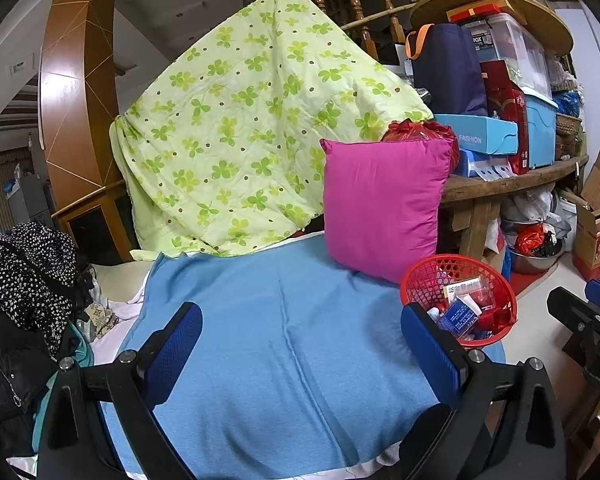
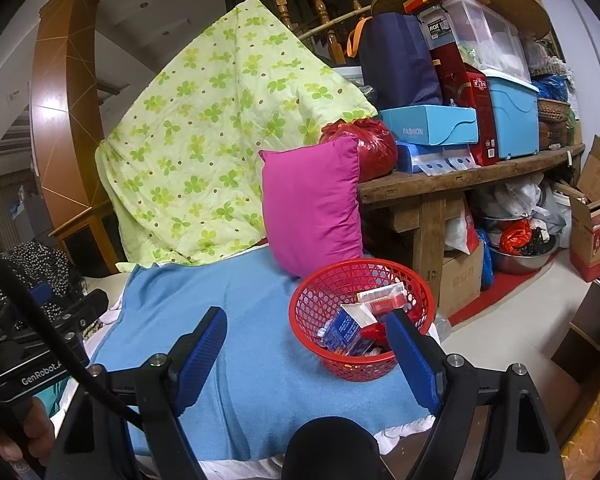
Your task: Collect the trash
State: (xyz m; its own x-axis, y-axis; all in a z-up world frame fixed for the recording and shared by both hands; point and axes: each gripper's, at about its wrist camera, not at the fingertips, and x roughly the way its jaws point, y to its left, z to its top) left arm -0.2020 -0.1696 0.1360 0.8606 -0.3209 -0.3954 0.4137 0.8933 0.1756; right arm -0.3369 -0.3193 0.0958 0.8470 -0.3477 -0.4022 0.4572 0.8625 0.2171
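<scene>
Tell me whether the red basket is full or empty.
Partly full. The red basket stands upright on the blue blanket, with small boxes and wrappers piled below its rim.

Red plastic mesh basket (image 2: pixel 362 320) on the right part of the blue cloth-covered surface (image 2: pixel 236 320), holding small cartons and packets (image 2: pixel 354 330). Just behind it, a square magenta cushion (image 2: pixel 312 204), upright. Left of and behind that, a green clover-print quilt (image 2: pixel 204 152), draped high. To the right, a rough wooden bench (image 2: pixel 460 184) stacked with boxes. At far left, dark spotted clothing (image 1: pixel 28 272).
</scene>
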